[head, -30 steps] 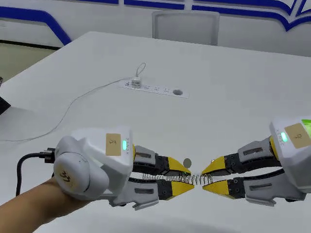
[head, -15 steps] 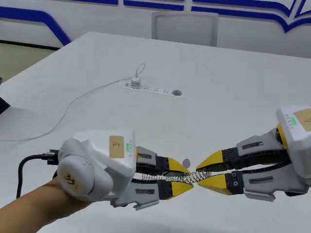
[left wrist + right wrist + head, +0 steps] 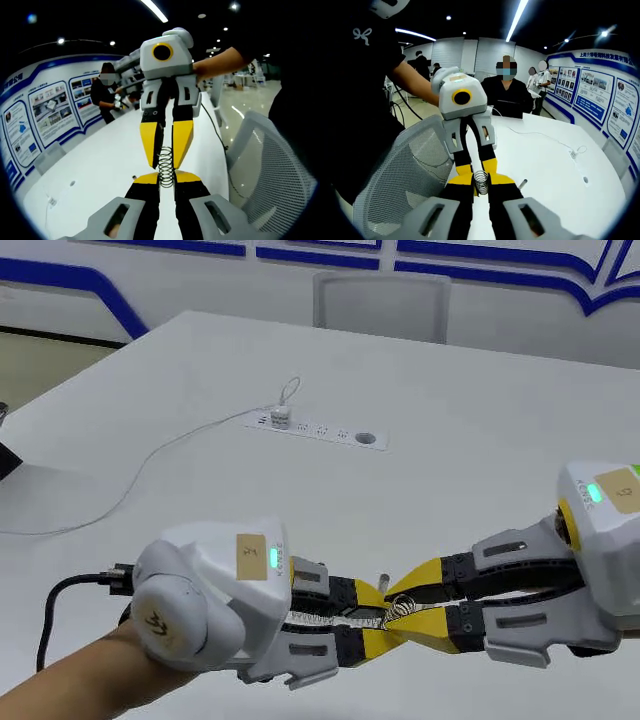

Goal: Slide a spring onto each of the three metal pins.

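Steel wire wound into a thin silver coil spring [image 3: 322, 618] runs level between two yellow-tipped grippers. They face each other, tip to tip, above the near edge of the white bench [image 3: 450, 440]. A second ago the tips stood apart, with the spring strung across the open gap between them. Now the right gripper [image 3: 479, 182] has closed in on the left gripper [image 3: 161, 178] until their yellow tips meet and overlap, and almost no bare spring is left between them. This reads as a handover or a fresh grip on the spring rather than threading, so the task appears to be at an early stage. The left gripper is clamped on the spring, which lies lengthwise between its jaws and rises straight out past its tips in the left gripper view. The right gripper pinches the far end, and in the right gripper view the coil shows end-on as a small ring between its tips. One short grey metal pin [image 3: 522, 184] stands on the bench just beyond the meeting tips, apart from the spring and with nothing on it.
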The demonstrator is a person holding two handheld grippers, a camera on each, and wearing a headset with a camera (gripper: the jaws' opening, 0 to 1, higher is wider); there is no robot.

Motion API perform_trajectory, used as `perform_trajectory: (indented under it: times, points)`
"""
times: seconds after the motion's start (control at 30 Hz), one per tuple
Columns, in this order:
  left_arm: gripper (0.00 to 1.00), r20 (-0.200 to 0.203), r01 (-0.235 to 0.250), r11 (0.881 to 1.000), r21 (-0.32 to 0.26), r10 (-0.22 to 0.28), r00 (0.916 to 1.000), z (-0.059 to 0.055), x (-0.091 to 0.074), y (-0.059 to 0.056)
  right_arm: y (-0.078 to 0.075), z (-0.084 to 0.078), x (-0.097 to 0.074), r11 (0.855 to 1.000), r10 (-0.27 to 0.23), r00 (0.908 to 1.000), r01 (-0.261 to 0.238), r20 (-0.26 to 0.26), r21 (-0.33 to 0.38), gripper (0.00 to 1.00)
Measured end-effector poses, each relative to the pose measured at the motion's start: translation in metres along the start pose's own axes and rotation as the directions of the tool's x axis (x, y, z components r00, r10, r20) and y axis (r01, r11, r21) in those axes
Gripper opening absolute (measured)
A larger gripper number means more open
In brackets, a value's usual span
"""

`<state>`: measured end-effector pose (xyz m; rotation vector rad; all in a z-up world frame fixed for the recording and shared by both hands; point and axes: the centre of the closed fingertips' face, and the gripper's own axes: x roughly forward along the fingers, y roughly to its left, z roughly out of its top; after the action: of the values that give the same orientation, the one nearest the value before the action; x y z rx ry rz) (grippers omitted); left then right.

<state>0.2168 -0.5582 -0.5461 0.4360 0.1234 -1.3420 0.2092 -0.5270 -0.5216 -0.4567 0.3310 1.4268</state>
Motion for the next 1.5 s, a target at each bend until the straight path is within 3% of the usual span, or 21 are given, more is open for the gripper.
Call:
perform_trajectory:
  times: [0.07,0.23,0.27,0.3,0.33,0.4,0.6,1.0,1.2,1.5]
  points:
    - [0.09,0.005,0.003,1.0,-0.003,-0.003,1.0,0.0,0.0,-0.001,0.0,0.0,0.0,0.996,0.002,1.0,-0.002,0.0,0.087,0.11]
    - [0.1,0.013,-0.021,0.999,-0.044,0.021,0.9997,-0.001,-0.002,0.004,-0.004,0.001,0.001,0.999,-0.024,0.9997,0.024,0.0,0.047,0.11]
    - [0.1,0.015,-0.017,0.998,-0.064,0.018,0.9997,-0.001,-0.002,0.003,-0.004,0.001,0.002,0.999,-0.024,0.9997,0.024,-0.002,0.044,0.11]
    - [0.1,0.027,-0.004,0.992,-0.128,0.008,0.9996,-0.001,-0.003,0.001,-0.003,0.001,0.002,0.999,-0.021,0.9998,0.021,-0.002,0.048,0.11]
    - [0.1,0.028,-0.009,0.99,-0.14,0.013,0.9995,-0.002,-0.004,0.003,-0.004,0.001,0.003,0.998,-0.023,0.9997,0.023,-0.003,0.05,0.11]
    - [0.11,0.026,-0.019,0.993,-0.119,0.022,0.9994,-0.004,-0.005,0.004,-0.005,0.0,0.004,0.998,-0.031,0.9995,0.031,-0.009,0.053,0.11]
    - [0.13,0.06,-0.037,0.986,-0.164,0.048,0.997,-0.004,-0.007,0.008,-0.009,0.001,0.006,0.996,-0.043,0.9991,0.044,-0.005,0.083,0.11]
    - [0.35,0.039,-0.146,0.967,-0.208,0.157,0.9868,-0.017,-0.023,0.029,-0.025,-0.004,-0.002,0.989,-0.11,0.9939,0.11,-0.013,0.1,0.11]
    - [0.53,0.004,-0.221,0.953,-0.206,0.226,0.974,-0.029,-0.034,0.042,-0.04,-0.012,-0.008,0.978,-0.17,0.985,0.172,-0.028,0.122,0.11]
    - [0.78,0.006,-0.343,0.892,-0.294,0.361,0.9326,-0.042,-0.054,0.067,-0.071,-0.033,-0.022,0.93,-0.301,0.9523,0.305,-0.053,0.205,0.11]
